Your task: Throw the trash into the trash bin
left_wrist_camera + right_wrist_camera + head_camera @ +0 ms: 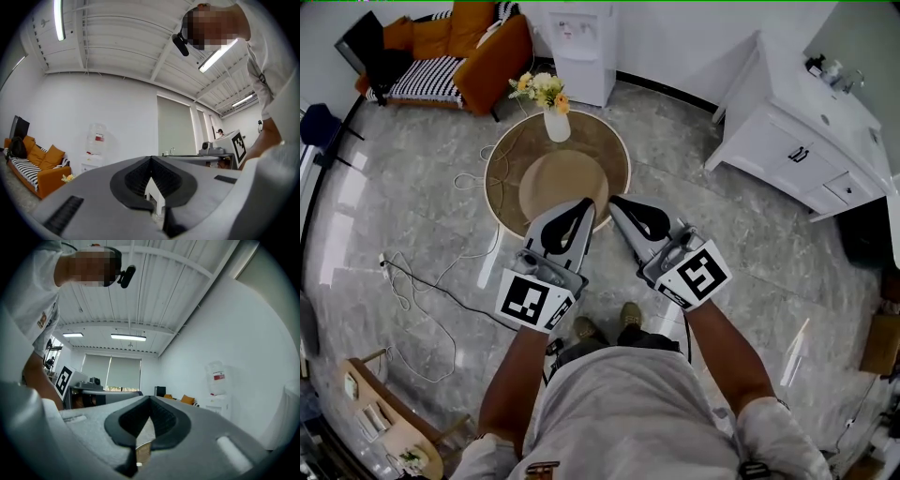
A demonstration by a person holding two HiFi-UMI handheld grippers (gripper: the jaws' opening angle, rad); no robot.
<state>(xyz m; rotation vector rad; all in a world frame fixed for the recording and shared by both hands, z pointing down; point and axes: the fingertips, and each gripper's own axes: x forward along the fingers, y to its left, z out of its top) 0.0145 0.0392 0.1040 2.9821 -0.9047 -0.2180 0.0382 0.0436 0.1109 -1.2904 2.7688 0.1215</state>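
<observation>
left gripper (588, 202), right gripper (614, 200): seemingly empty

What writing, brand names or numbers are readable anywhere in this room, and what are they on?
No text here can be read.
Red label on the water bottle: too blurred to read.
Water dispenser front: marks too small to read.
Left marker cube and right marker cube: black-and-white square patterns, no words.

trash, trash bin, neither can be made out
</observation>
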